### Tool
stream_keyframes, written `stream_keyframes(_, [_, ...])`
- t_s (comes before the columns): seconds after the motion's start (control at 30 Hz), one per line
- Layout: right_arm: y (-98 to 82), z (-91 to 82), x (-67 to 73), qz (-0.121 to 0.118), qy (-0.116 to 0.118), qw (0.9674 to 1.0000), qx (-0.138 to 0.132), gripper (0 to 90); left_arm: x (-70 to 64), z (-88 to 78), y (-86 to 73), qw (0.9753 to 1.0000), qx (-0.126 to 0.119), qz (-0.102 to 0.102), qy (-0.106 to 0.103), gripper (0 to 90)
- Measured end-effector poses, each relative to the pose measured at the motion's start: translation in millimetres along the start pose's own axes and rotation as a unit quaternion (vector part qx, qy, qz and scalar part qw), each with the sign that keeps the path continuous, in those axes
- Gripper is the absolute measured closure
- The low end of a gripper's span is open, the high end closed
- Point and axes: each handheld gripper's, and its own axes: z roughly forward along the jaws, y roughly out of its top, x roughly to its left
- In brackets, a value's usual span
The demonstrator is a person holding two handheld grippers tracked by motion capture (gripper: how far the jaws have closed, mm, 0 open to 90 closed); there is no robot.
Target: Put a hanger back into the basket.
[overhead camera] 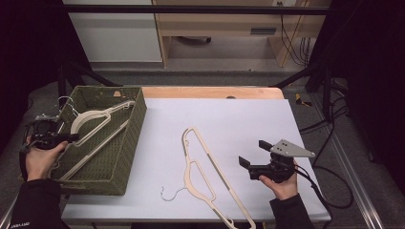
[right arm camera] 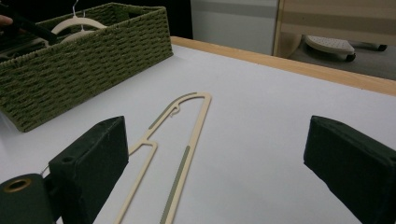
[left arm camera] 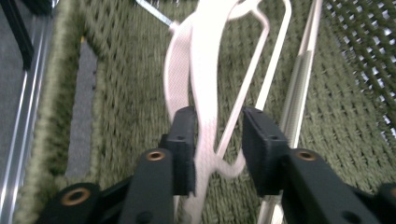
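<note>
A green woven basket [overhead camera: 136, 124] stands on the left of the table. A cream hanger [overhead camera: 95, 117] lies tilted inside it, with its wire hook at the far left corner. My left gripper [overhead camera: 71, 138] reaches into the basket from the left. In the left gripper view the hanger's shoulder [left arm camera: 205, 60] runs between the jaws of the left gripper [left arm camera: 218, 123]. It lies close by the left pad, and a gap shows at the right pad. A second cream hanger [overhead camera: 205, 167] lies flat on the white table. My right gripper [overhead camera: 253, 152] hovers open to its right, with nothing between its jaws.
A pale wooden strip [overhead camera: 215, 92] edges the far side of the table. Cables trail off at the right edge [overhead camera: 329, 191]. In the right gripper view the basket [right arm camera: 93, 60] stands at the far left, and the flat hanger [right arm camera: 187, 126] lies ahead of the jaws.
</note>
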Motion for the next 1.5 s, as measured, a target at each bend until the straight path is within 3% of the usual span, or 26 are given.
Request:
stream_keyframes(0.3, [0.5, -1.0, 0.3, 0.002, 0.001, 1.0, -0.004, 6.9, -0.6, -13.9, -5.0, 0.9999, 0.003, -0.011, 0.013, 59.7])
stream_keyframes(0.5, [1.0, -2.9, -0.1, 0.001, 0.001, 1.0, -0.005, 6.9, -15.2, -41.0, -3.4, 0.9986, -0.054, 0.003, -0.001, 57.6])
stream_keyframes(0.6, [0.9, -3.2, 0.2, 0.0, 0.0, 1.0, -0.006, 6.8, -28.7, -56.4, -2.3, 0.9953, -0.093, 0.019, -0.016, 54.8])
stream_keyframes(0.67, [1.0, -3.7, 0.3, 0.0, 0.002, 1.0, -0.007, 6.8, -39.2, -65.4, -2.6, 0.992, -0.12, 0.027, -0.028, 52.6])
stream_keyframes(0.77, [1.1, -5.0, 0.7, -0.001, 0.002, 1.0, -0.008, 6.8, -54.6, -76.5, -3.7, 0.9845, -0.163, 0.036, -0.054, 48.0])
stream_keyframes(0.83, [1.4, -5.7, 1.0, 0.001, 0.004, 0.9999, -0.01, 6.8, -66.5, -82.5, -4.2, 0.9782, -0.19, 0.043, -0.071, 45.0])
stream_keyframes(1.03, [1.9, -7.1, 0.7, -0.001, 0.008, 0.9998, -0.016, 6.8, -100.2, -88.8, -3.5, 0.9654, -0.229, 0.068, -0.104, 31.9])
stream_keyframes(1.17, [1.6, -6.8, 1.8, -0.001, 0.009, 0.9999, -0.014, 6.8, -129.0, -84.1, -8.3, 0.9546, -0.247, 0.084, -0.143, 23.3])
stream_keyframes(1.27, [1.2, -6.5, 2.2, -0.004, 0.011, 0.9998, -0.013, 6.8, -154.4, -76.3, -14.1, 0.9489, -0.248, 0.105, -0.164, 19.0])
stream_keyframes(1.5, [0.2, -5.4, 3.2, -0.006, 0.012, 0.9998, -0.011, 6.3, -198.0, -57.7, -25.0, 0.9418, -0.236, 0.136, -0.197, 15.1])
